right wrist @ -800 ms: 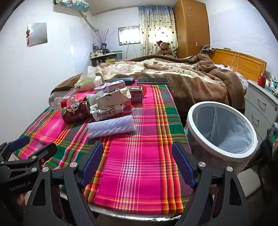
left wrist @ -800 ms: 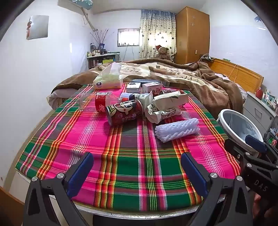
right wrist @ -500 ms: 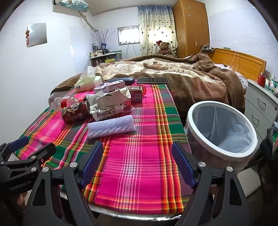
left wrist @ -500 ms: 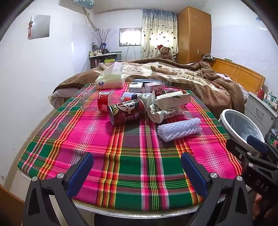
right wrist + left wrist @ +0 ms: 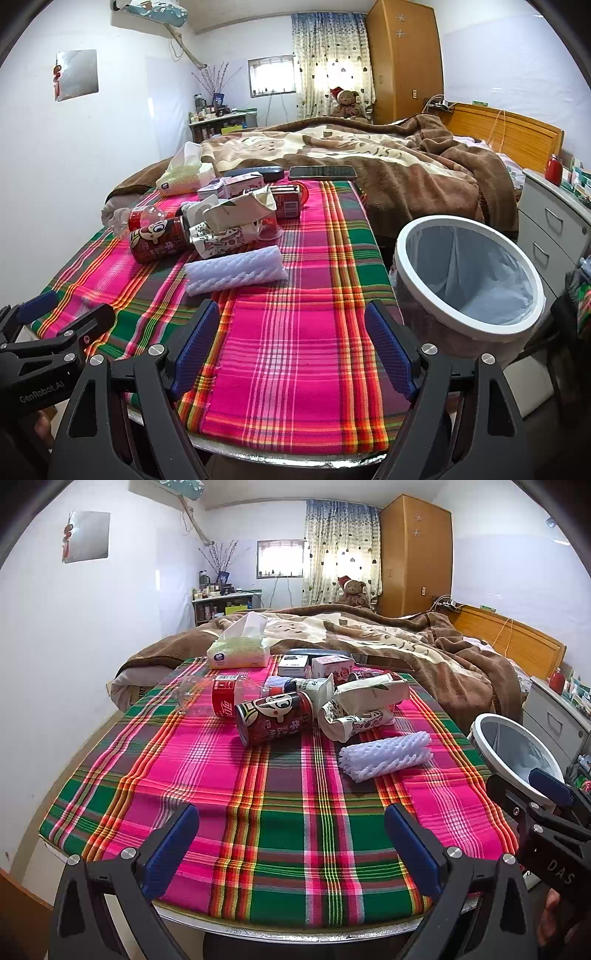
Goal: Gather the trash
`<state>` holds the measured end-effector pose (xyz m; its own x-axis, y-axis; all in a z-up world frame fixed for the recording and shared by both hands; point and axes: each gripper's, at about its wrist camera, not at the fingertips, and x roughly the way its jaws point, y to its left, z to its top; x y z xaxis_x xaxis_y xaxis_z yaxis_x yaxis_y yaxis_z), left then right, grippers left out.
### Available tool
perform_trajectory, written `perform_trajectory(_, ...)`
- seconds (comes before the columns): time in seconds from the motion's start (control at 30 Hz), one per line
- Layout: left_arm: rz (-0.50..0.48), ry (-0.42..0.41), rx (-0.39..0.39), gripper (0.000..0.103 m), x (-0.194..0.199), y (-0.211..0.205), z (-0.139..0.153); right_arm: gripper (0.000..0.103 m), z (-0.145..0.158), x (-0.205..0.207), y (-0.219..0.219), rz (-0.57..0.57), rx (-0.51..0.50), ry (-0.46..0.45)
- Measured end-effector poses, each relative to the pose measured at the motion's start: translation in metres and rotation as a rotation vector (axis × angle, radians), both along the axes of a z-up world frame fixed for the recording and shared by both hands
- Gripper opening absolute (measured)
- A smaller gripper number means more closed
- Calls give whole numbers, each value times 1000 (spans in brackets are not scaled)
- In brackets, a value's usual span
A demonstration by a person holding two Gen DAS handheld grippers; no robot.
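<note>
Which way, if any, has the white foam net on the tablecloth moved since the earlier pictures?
No. In the right wrist view the white foam net lies on the same plaid stripes, beside the red can, as before.

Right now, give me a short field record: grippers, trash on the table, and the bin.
left gripper: open, empty, over the near table edge
right gripper: open, empty
nearest trash: white foam net, lying flat
other trash: red can on its side, crumpled wrappers, clear bottle
bin: lined, beside the table's right edge, looks empty
</note>
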<state>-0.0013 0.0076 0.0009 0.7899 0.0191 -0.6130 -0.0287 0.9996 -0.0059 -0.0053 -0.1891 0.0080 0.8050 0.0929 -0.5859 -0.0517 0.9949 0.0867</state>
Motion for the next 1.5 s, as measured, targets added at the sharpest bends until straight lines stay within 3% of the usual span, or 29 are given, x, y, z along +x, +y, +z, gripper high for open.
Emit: perform_trajectory(1.5, 7, 2, -2, 102, -1, 4, -1, 82, 1, -1, -4, -6, 0, -3)
